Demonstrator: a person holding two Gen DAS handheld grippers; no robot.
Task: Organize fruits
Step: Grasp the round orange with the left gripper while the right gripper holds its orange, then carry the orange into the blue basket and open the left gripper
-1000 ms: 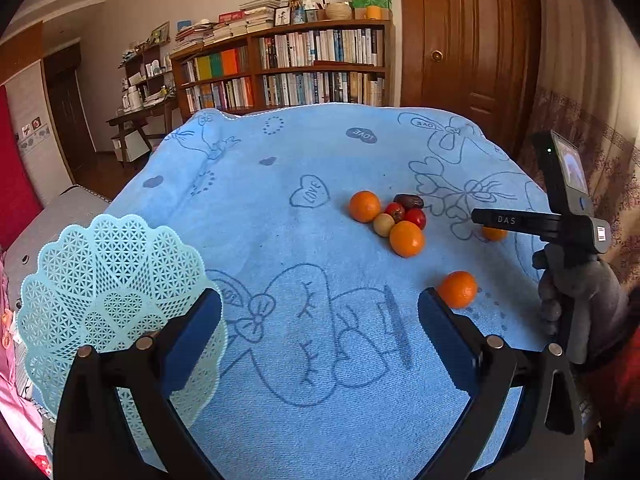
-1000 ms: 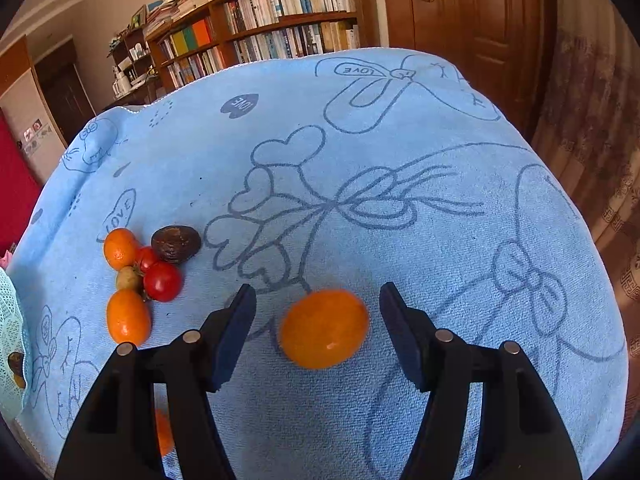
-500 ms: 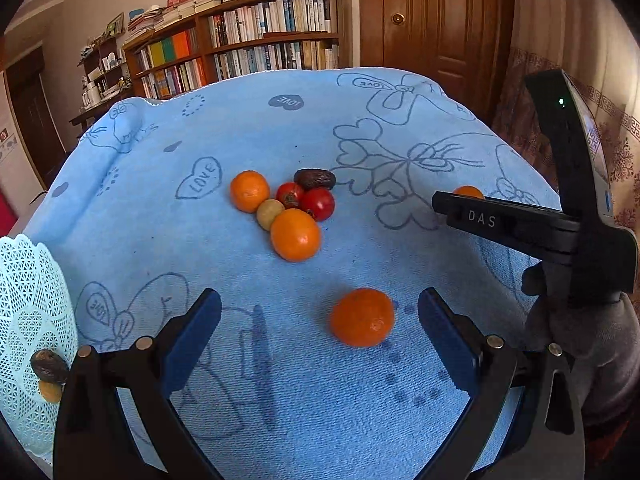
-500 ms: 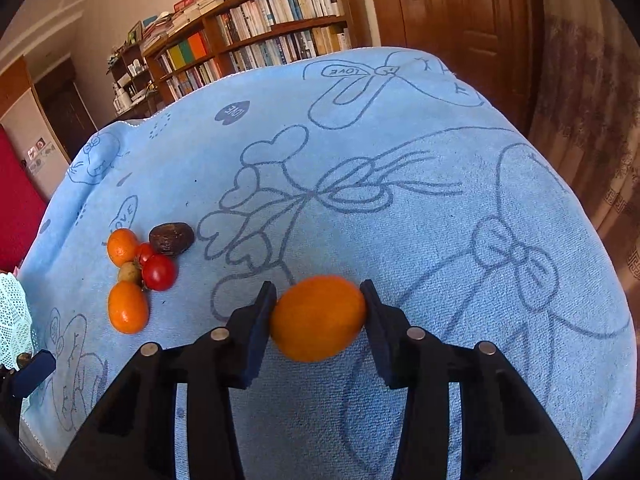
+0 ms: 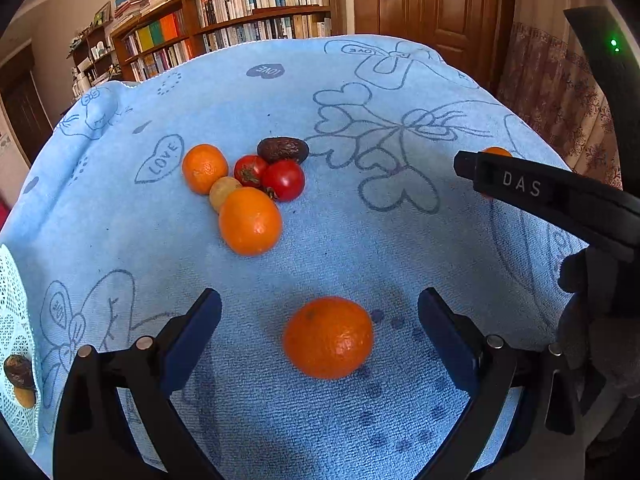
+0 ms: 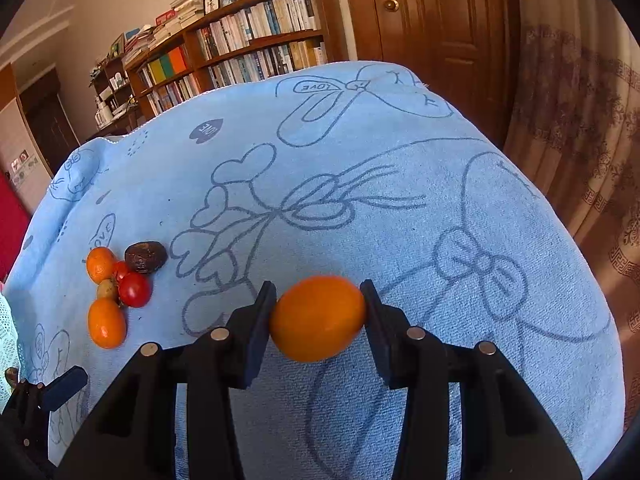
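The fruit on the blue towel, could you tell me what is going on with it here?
A person holds two tools over a blue towel. The right tool is clamped on a round orange citrus fruit. The left tool is open around another orange mandarin lying on the towel. A cluster of oranges, red tomatoes and a dark wrinkled fruit waits; a pale green lattice basket holds two small fruits.

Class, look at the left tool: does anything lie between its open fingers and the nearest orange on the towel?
Nothing visible does. The orange sits alone on the blue towel, bare cloth either side, between the left tool's spread fingers.
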